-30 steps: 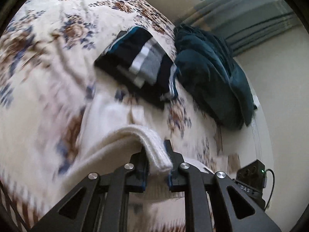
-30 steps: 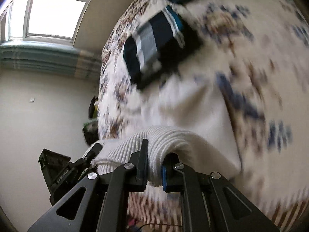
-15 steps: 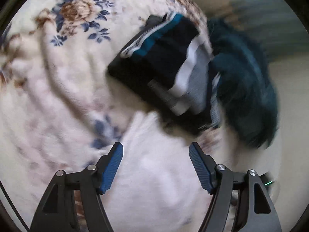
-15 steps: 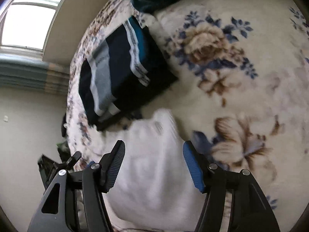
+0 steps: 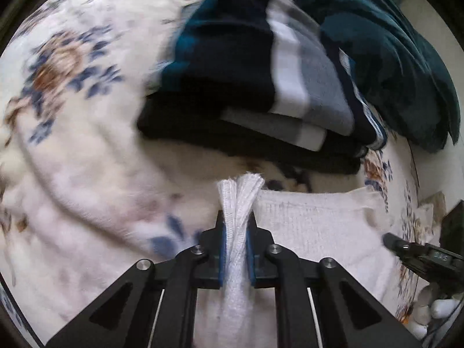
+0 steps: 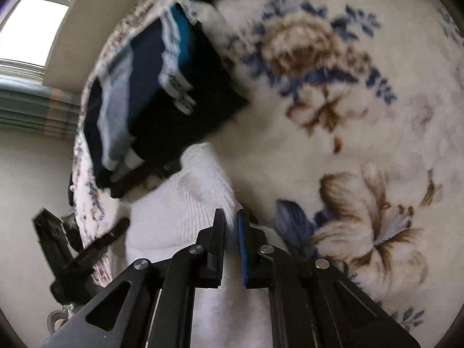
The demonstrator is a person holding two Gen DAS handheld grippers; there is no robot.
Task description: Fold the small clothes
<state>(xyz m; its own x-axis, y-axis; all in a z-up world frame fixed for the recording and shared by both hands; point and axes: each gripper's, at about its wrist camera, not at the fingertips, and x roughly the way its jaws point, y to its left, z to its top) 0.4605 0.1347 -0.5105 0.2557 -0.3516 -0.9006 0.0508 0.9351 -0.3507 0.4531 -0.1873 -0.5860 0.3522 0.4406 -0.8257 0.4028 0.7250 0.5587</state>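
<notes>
White ribbed knit garment (image 5: 313, 220), edge bunched between left gripper (image 5: 236, 229) pads.

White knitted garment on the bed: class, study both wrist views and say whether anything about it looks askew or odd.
The white knitted garment lies flat on the floral blanket, except where the left gripper pinches its edge into a bunched ridge. The right gripper grips the opposite edge. The folded striped stack beside it looks tidy.

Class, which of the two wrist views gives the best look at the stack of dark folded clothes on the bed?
The left wrist view: the stack of dark folded clothes fills the upper middle, showing its layers and grey and white stripes. The right wrist view shows it smaller, tilted and off to the left.
</notes>
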